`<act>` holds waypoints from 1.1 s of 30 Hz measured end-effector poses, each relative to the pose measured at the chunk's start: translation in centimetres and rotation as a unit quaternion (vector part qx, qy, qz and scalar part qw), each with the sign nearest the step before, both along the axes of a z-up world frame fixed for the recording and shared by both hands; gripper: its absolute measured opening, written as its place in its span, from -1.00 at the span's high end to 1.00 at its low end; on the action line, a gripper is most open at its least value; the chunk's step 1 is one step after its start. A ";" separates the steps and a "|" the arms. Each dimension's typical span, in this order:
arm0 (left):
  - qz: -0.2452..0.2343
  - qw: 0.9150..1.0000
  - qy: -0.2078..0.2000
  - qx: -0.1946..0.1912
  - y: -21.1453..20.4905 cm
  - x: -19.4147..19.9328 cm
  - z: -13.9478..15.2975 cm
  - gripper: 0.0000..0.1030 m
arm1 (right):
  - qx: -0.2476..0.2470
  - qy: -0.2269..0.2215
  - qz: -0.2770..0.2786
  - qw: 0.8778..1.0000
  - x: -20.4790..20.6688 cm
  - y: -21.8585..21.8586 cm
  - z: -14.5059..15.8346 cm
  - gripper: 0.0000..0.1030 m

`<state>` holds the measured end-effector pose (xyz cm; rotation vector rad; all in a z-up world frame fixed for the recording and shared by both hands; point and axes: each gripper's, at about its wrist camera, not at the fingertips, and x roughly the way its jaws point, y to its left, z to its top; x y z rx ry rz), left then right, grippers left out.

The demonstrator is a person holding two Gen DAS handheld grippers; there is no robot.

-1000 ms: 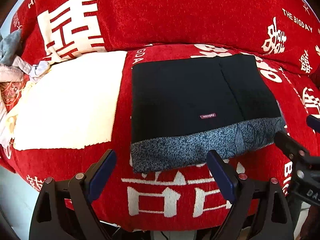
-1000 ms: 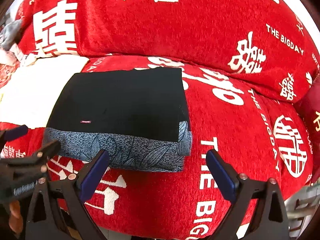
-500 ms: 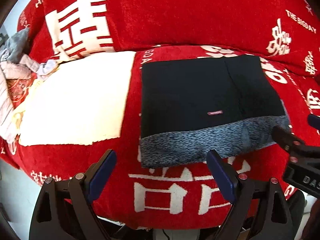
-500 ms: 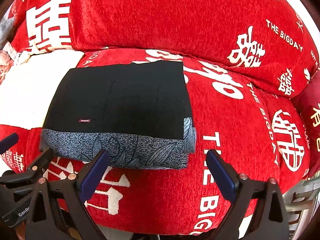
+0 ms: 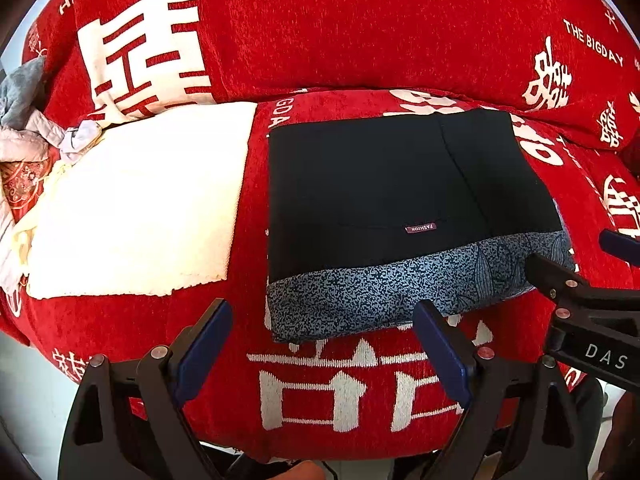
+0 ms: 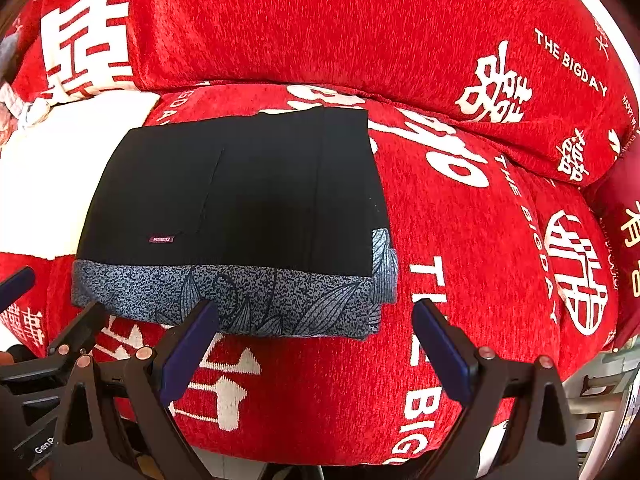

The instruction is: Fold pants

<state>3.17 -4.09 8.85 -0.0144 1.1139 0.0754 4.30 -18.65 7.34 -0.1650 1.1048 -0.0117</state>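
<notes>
While the left claw (image 5: 322,354) and right claw (image 6: 316,350) both gape wide and empty, the folded pants (image 5: 400,208), a smooth black rectangle banded in speckled leaf-print knit, lie at 12 o'clock on the plush red sofa cover (image 5: 340,384). A fuzzy cream cloth (image 5: 136,208) at 10 o'clock runs partly out of frame.

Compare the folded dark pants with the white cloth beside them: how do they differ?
The folded pants are black with a blue-grey patterned band along the near edge; the white cloth is plain cream. The pants carry a small label; the cloth shows none. The pants' edges look straight, the cloth's near edge ragged. Both lie flat on the red sofa cover.
</notes>
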 end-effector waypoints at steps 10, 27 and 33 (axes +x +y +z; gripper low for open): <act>0.002 1.000 0.003 0.000 0.4 0.0 -0.3 -0.79 | -0.003 0.004 0.006 1.000 0.1 0.4 -0.3 -0.91; 0.002 1.000 0.002 0.003 -0.4 -0.4 0.1 -0.79 | 0.004 0.000 0.007 1.000 -0.3 0.0 0.0 -0.91; 0.004 1.000 0.002 0.003 -0.4 -0.5 0.2 -0.79 | 0.006 -0.002 0.009 1.000 -0.4 -0.1 0.1 -0.91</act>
